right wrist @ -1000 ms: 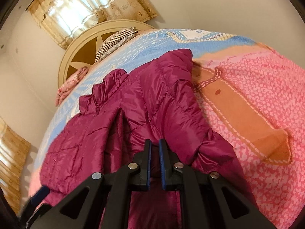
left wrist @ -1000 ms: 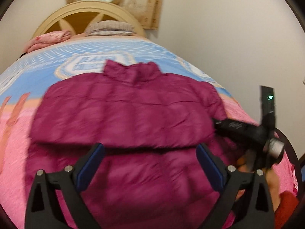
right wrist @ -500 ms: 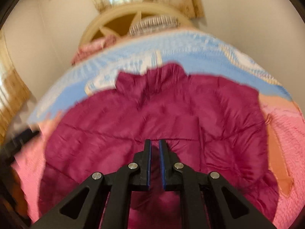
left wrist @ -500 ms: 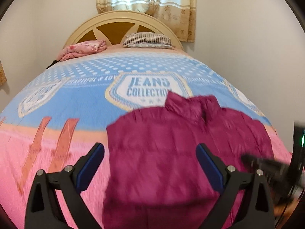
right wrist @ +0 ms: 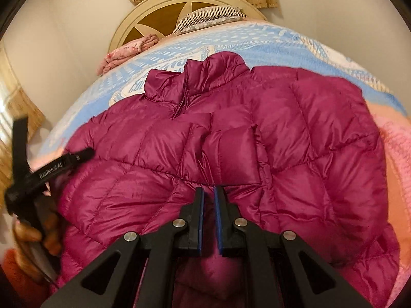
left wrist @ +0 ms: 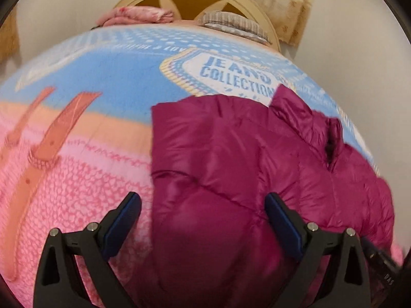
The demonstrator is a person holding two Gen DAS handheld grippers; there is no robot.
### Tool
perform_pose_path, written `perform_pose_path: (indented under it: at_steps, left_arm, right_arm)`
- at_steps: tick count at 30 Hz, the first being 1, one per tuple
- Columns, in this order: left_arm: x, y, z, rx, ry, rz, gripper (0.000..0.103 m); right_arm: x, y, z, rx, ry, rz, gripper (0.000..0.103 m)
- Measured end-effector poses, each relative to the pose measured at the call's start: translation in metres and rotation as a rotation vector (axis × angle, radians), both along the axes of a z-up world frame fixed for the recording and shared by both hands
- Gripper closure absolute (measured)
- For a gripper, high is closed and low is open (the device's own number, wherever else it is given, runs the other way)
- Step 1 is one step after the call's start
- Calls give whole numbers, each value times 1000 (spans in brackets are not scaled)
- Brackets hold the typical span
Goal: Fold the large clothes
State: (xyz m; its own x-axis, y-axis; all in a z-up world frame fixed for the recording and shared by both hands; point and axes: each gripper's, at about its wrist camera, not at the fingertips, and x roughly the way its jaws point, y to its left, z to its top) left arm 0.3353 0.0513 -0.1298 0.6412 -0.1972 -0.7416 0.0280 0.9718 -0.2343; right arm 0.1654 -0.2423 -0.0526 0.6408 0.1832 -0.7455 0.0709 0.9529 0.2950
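Right claw (right wrist: pixel 208 200) has its blue pads nearly together, apparently pinching a sleeve cuff of the magenta quilted puffer jacket (right wrist: pixel 231 141) lying near the bed's (left wrist: pixel 77 154) right edge; the left claw (left wrist: pixel 203 218) gapes wide, empty, above its left side. Sleeve-folding seems underway; next, lay that cuff flat across the chest.

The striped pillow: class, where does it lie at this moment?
In both wrist views the striped pillow lies against the cream headboard, right of the folded pink blanket.
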Motion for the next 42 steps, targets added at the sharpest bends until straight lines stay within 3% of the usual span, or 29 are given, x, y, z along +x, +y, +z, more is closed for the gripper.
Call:
perform_pose_path:
  at_steps: [2, 4, 7, 11, 13, 15, 16, 18, 20, 29, 35, 37, 39, 42]
  left_arm:
    - [0, -2, -1, 10, -1, 0, 2]
    - [1, -11, -2, 72, 5, 0, 0]
    - [1, -19, -3, 136, 15, 1, 0]
    - [-5, -9, 0, 88, 0, 28, 0]
    - [-14, -1, 6, 57, -42, 64, 0]
    - [-30, 4, 18, 38, -139, 100, 0]
    - [-35, 3, 22, 39, -174, 99, 0]
    - [-37, 1, 26, 53, -206, 89, 0]
    - [-39, -2, 29, 62, -225, 72, 0]
    - [-30, 3, 23, 14, -191, 77, 0]
    - [-26, 3, 21, -8, -175, 73, 0]
    - [-24, 3, 20, -10, -168, 72, 0]
    - [-24, 4, 20, -12, -168, 75, 0]
    - [-23, 4, 19, -14, -166, 75, 0]
  right_arm:
    - [0, -5, -2, 37, 3, 1, 98]
    - [1, -8, -4, 63, 5, 6, 99]
    - [3, -3, -1, 24, 13, 22, 99]
    - [10, 11, 21, -72, 81, 48, 95]
    - [17, 4, 41, -21, 68, 26, 95]
    - [32, -2, 63, 44, 26, 0, 93]
    - [45, -6, 71, 70, 26, -22, 88]
    - [77, -13, 77, 110, 44, -60, 41]
    - [114, -17, 75, 95, 63, -125, 35]
    - [236, -33, 33, 217, 259, -313, 35]
    - [261, -14, 13, 38, 388, -279, 35]
    - [258, -12, 13, 5, 390, -270, 44]
    - [250, -17, 14, -4, 406, -280, 74]
    - [237, -29, 20, 45, 412, -272, 91]
